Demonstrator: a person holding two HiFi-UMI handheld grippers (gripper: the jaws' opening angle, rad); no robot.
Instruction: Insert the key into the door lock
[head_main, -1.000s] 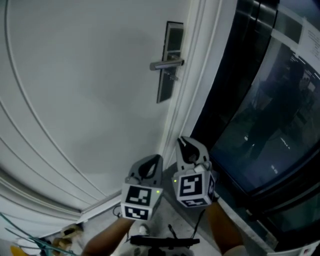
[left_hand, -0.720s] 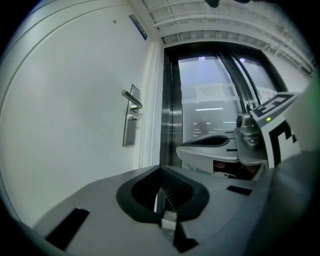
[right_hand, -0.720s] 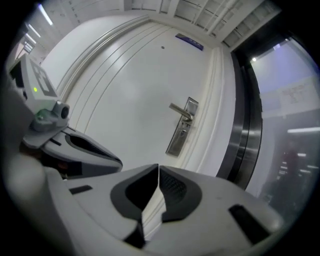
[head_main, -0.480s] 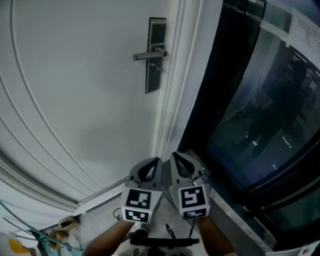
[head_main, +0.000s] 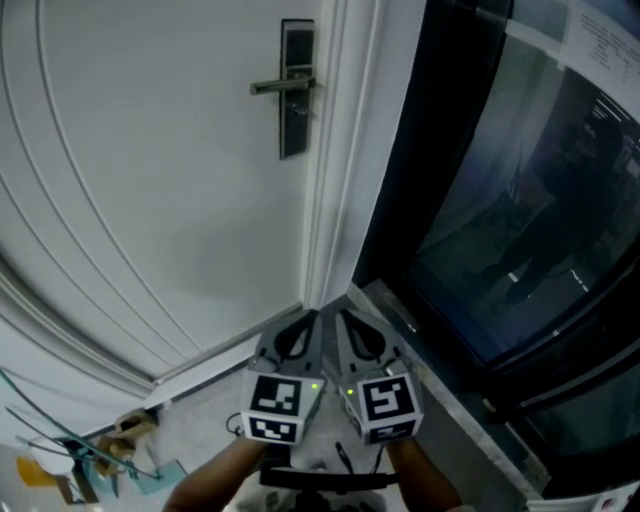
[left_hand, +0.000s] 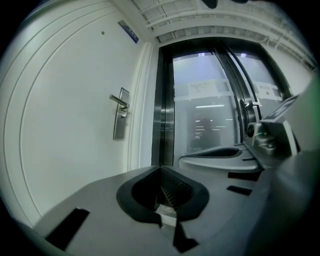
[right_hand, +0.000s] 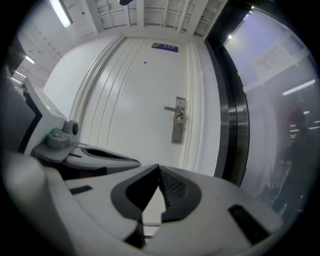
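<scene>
A white door (head_main: 150, 180) carries a dark lock plate (head_main: 295, 90) with a silver lever handle (head_main: 280, 87) at the top of the head view. The plate and handle also show small and far off in the left gripper view (left_hand: 120, 120) and the right gripper view (right_hand: 177, 125). A small bit juts out under the handle; what it is cannot be told. My left gripper (head_main: 310, 322) and right gripper (head_main: 337, 318) hang side by side, low and well short of the door. Both are shut with nothing between the jaws (left_hand: 161, 169) (right_hand: 159, 166). No key shows in either.
A white door frame (head_main: 335, 150) runs beside the lock. Right of it stands a tall dark glass panel (head_main: 500, 200) in a black frame. A pale stone sill (head_main: 430, 410) lies below it. Scraps and litter (head_main: 90, 460) lie on the floor at lower left.
The two grippers have drawn together and now sit side by side. The head view has swung, so the door handle sits further left and higher in the picture.
</scene>
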